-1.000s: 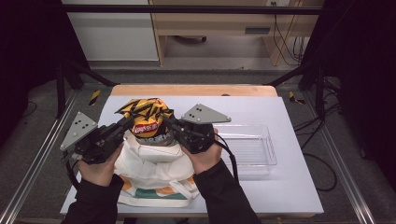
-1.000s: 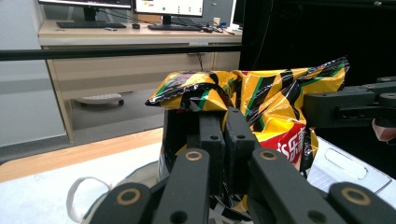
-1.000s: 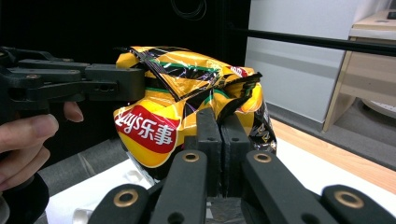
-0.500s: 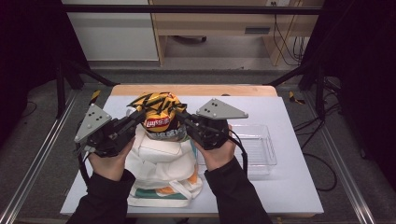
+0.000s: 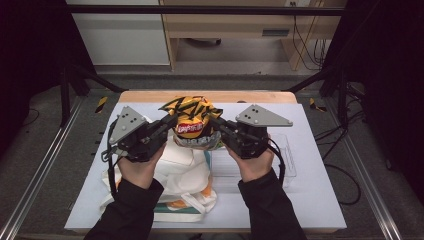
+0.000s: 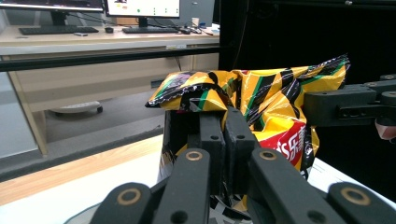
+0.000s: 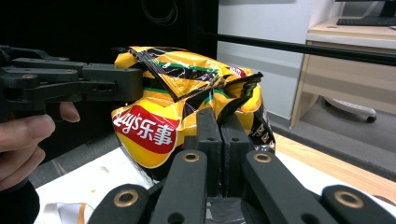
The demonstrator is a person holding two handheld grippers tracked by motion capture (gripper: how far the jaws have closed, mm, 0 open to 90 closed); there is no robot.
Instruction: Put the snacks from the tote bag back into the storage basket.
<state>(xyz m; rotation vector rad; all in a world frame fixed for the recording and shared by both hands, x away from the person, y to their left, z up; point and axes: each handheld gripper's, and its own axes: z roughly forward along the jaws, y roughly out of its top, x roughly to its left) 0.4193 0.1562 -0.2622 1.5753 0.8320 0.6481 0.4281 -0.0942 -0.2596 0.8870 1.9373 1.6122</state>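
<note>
A yellow and black crisp bag (image 5: 192, 120) with a red logo hangs in the air over the far part of the table. My left gripper (image 5: 171, 123) is shut on the crisp bag's left edge. From the other side my right gripper (image 5: 215, 123) is shut on its right edge. In the left gripper view the jaws (image 6: 223, 122) pinch the crumpled foil of the crisp bag (image 6: 261, 93), with the right gripper (image 6: 345, 103) beyond. The right gripper view has its jaws (image 7: 220, 123) closed on the crisp bag (image 7: 154, 126), and the left gripper (image 7: 93, 84) grips the far side.
A white cloth tote bag (image 5: 185, 172) with orange and green print lies crumpled on the white table mat (image 5: 310, 200) under the hands. A clear plastic tray (image 5: 285, 157) sits to the right. The wooden table edge (image 5: 250, 96) runs behind.
Both grippers have carried the crisp bag away from the person and a little higher, off the tote bag. Both grips have stayed shut.
</note>
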